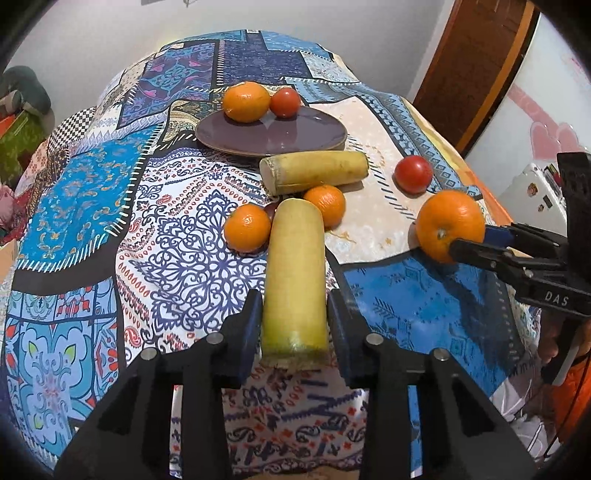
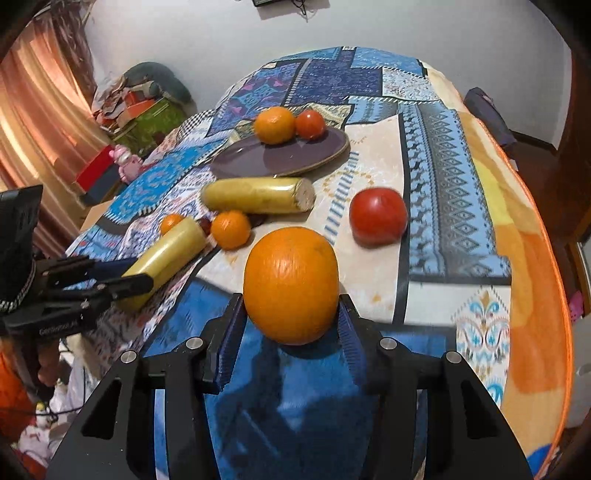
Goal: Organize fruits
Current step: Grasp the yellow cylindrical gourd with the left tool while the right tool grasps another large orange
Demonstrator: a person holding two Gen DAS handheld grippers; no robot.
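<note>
The left gripper (image 1: 291, 317) has its blue pads closed on the near end of a long yellow fruit (image 1: 295, 280), which lies lengthwise on the cloth. The right gripper (image 2: 291, 325) clamps a large orange (image 2: 291, 284) just above the table. Beyond them lie two small oranges (image 1: 247, 228), a second yellow fruit (image 1: 314, 171) and a loose tomato (image 1: 413, 173). Farther back, a purple plate (image 1: 280, 138) carries an orange (image 1: 246, 101) and a tomato (image 1: 284, 102). A dark object between the small oranges is too hidden to tell. A patchwork blue tablecloth (image 1: 81, 192) covers the table; a white wall (image 2: 369, 29), an orange curtain (image 2: 37, 110) and a cluttered pile (image 2: 140, 99) stand behind.
</note>
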